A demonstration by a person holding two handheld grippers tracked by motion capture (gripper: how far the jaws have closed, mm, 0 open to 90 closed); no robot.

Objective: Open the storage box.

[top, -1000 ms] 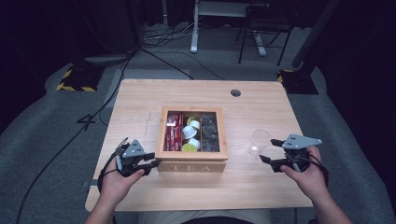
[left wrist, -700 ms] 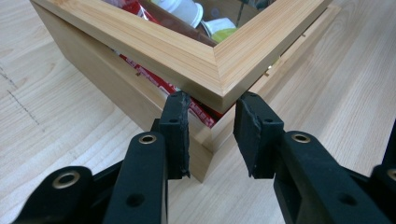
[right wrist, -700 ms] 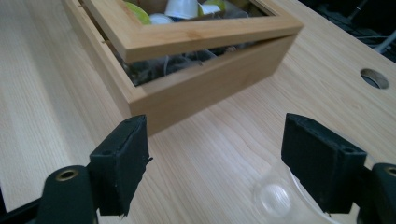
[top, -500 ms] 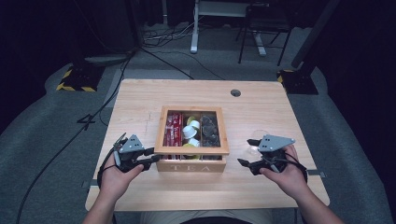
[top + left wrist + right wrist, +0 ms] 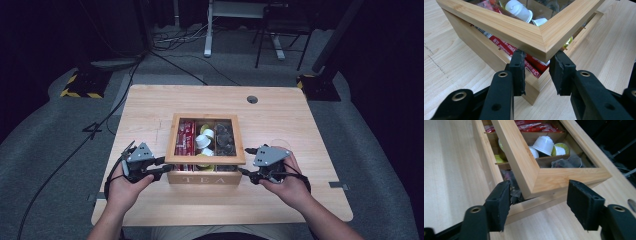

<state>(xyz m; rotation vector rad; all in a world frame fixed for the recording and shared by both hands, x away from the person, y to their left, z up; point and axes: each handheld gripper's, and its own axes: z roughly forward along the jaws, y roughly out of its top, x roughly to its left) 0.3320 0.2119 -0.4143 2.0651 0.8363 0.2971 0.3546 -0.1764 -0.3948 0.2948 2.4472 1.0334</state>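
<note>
High view: the tea box (image 5: 205,176) sits mid-counter (image 5: 150,107), its glazed lid (image 5: 206,161) raised slightly at the front; the left claw (image 5: 161,166) is at the lid's near-left corner, the right claw (image 5: 248,163) at its near-right corner. Left claw view: the left claw (image 5: 537,65) is clamped on the lid corner (image 5: 544,37). Right claw view: the right claw (image 5: 539,201) has just been closing, with the lid corner (image 5: 564,180) between its pads but not yet pressed. Risk: held by one corner only, the lid may twist or slip and drop onto the capsules (image 5: 544,145). Compared with a second ago, the right claw has crossed the counter to the box; the left is unchanged.
</note>
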